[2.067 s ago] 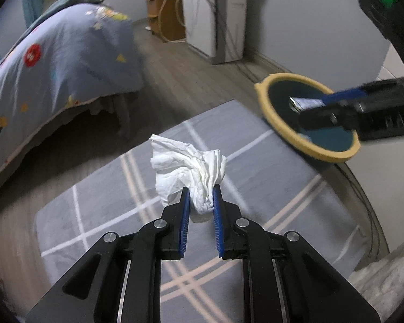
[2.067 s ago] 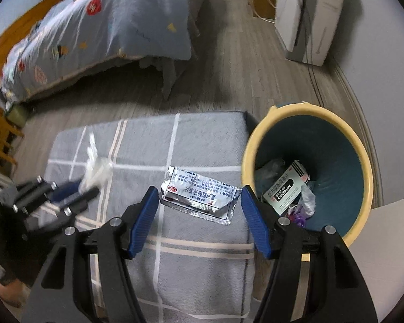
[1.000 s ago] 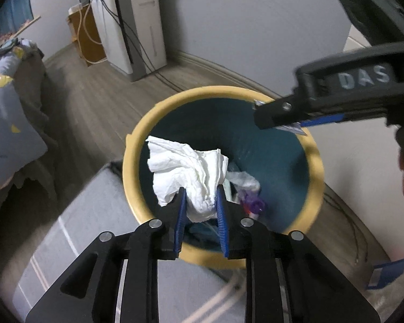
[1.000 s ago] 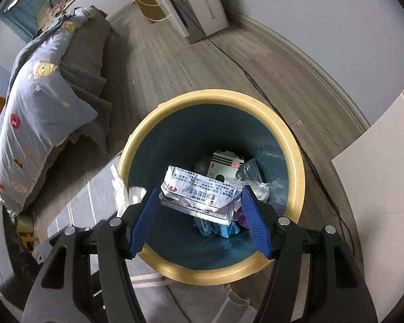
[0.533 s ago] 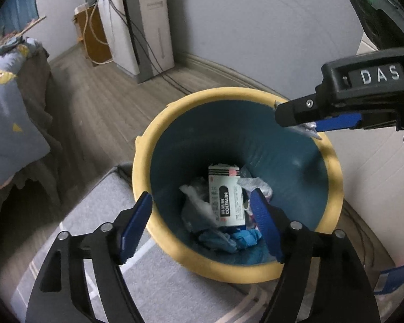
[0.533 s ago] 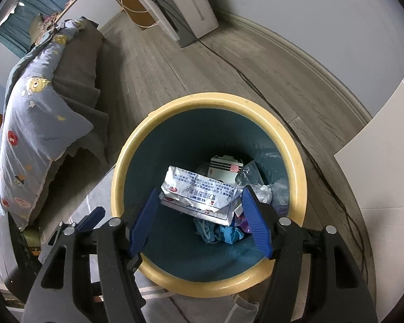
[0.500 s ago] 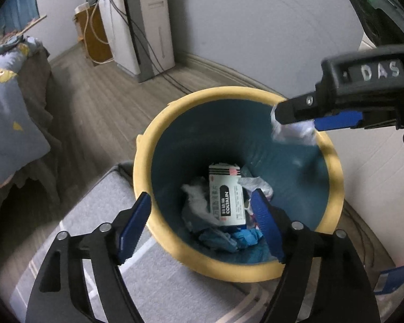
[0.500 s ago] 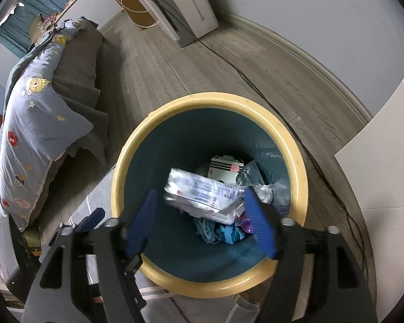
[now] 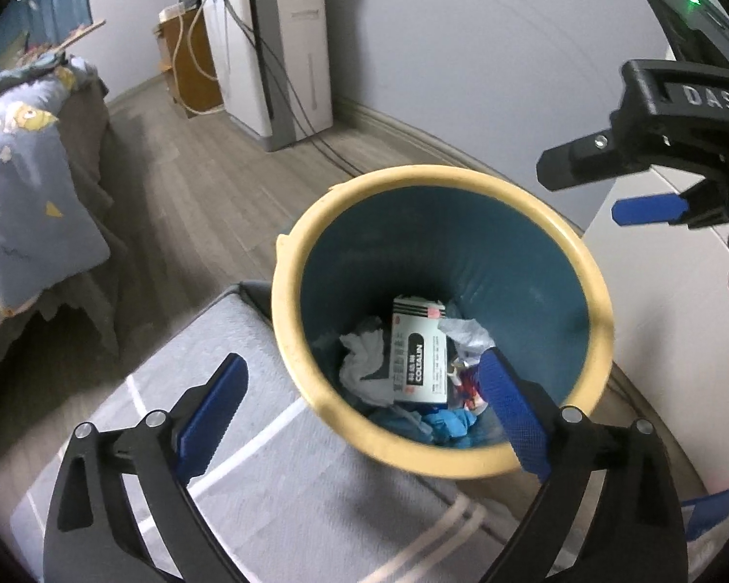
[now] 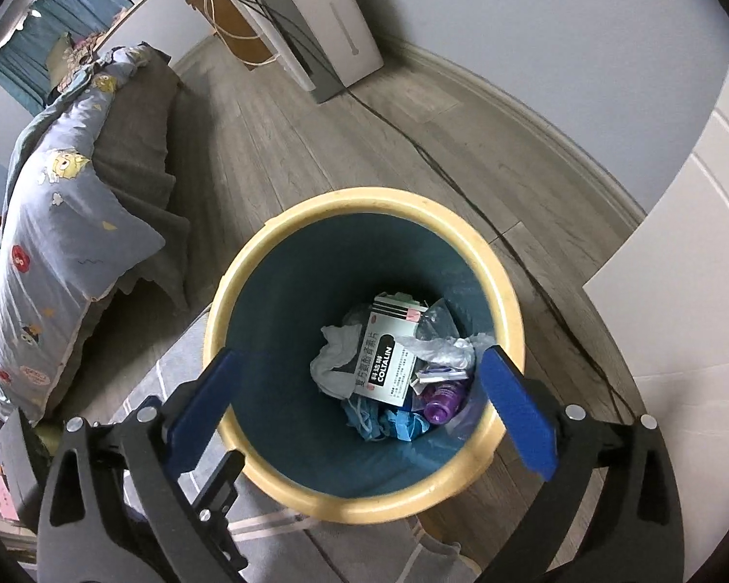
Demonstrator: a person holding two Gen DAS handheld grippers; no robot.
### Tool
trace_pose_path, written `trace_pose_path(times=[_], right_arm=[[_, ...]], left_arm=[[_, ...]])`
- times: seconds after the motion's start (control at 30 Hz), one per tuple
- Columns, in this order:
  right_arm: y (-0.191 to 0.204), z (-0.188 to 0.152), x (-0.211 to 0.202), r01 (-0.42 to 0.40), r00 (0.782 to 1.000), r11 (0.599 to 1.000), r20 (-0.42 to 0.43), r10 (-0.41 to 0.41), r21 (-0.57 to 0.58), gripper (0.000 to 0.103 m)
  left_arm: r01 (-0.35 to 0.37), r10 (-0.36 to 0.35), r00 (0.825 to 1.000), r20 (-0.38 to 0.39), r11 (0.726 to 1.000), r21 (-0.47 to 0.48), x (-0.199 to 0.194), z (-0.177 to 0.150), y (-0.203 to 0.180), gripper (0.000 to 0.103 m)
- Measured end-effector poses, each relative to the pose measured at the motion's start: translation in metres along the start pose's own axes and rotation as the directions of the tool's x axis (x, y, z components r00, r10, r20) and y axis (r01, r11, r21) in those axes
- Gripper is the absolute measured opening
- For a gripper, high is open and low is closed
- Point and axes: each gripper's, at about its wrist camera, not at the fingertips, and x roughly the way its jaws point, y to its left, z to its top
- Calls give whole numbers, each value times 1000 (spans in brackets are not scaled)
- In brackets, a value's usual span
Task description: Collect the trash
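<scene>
Drop step done, by the look of it — left gripper (image 9: 359,391) and right gripper (image 10: 359,379) both hang over the bin (image 10: 508,311), jaws just spread wide, nothing between them. Next move likely calls for backing off and finding more trash; none is visible outside the bin. Inside the bin: crumpled tissue (image 10: 333,357) beside the medicine box (image 10: 389,364), silver foil packet (image 10: 444,347), purple bottle (image 10: 443,397), blue mask-like scraps (image 10: 393,425). Farther off — grey checked mat (image 9: 277,500), bed (image 10: 63,223).
</scene>
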Motion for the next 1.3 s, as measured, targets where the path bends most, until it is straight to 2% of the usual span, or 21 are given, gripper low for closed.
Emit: trace_pose_path(times=[0.17, 0.27, 0.37, 0.5, 0.57, 0.7, 0.87, 0.97, 1.07, 1.3], right_arm=[[9, -17, -14, -4, 1000, 999, 2, 4, -48, 97], [13, -28, -26, 35, 999, 996, 12, -34, -85, 97], [13, -43, -48, 58, 997, 993, 51, -53, -104, 97], [17, -64, -78, 107, 989, 982, 115, -89, -155, 97], [19, -73, -94, 127, 983, 977, 152, -101, -173, 97], [22, -92, -118, 112, 978, 971, 196, -69, -213, 97], [30, -118, -140, 162, 962, 943, 259, -86, -289, 97], [33, -126, -150, 175, 953, 938, 292, -85, -299, 97], [37, -131, -153, 190, 945, 931, 314, -88, -311, 97], [35, -132, -154, 176, 943, 940, 323, -76, -293, 97]], left_arm=[[-17, 17, 1000, 7, 999, 34, -36, -2, -2, 97], [-28, 27, 999, 23, 999, 21, -65, -5, 0, 97], [-24, 24, 998, 51, 1000, -3, -96, -10, 0, 97], [-80, 82, 992, 101, 997, -19, -130, -17, -4, 98], [-52, 56, 992, 111, 998, -33, -141, -22, -6, 98], [-16, 26, 993, 117, 997, -82, -154, -29, -6, 98], [-43, 61, 984, 165, 993, -113, -170, -35, -11, 98], [-33, 56, 981, 187, 992, -122, -174, -41, -10, 98], [-32, 52, 984, 169, 992, -120, -170, -46, -5, 98], [-49, 67, 986, 152, 991, -121, -162, -50, 3, 98]])
